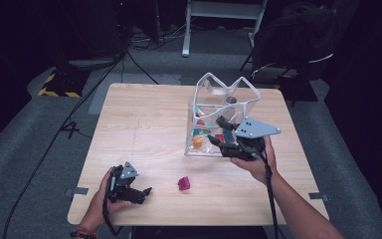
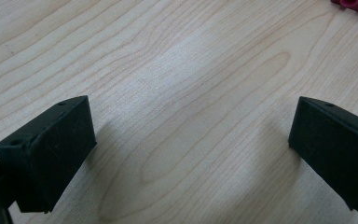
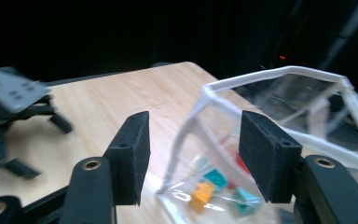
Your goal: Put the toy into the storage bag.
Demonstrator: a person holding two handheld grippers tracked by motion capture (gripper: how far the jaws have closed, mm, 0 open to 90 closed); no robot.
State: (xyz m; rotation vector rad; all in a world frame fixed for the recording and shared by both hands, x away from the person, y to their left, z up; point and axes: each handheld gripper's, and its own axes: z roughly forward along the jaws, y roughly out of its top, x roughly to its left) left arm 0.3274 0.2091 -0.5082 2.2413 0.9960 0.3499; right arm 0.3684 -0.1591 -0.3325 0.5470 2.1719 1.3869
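A clear plastic bag with a white rim stands open on the right half of the wooden table. Inside it lie several small coloured blocks, among them an orange one and a teal one. My right gripper is at the bag's near right side, open, and the bag's white rim shows in the gap between its jaws without either pad pressing on it. A magenta block lies alone near the front edge. My left gripper rests low to its left, open and with nothing between its jaws.
Dark floor with cables surrounds the table; a white frame and a black bag stand behind it. Bare wood lies between the two grippers and across the table's left half. The magenta block's edge shows past the left jaws.
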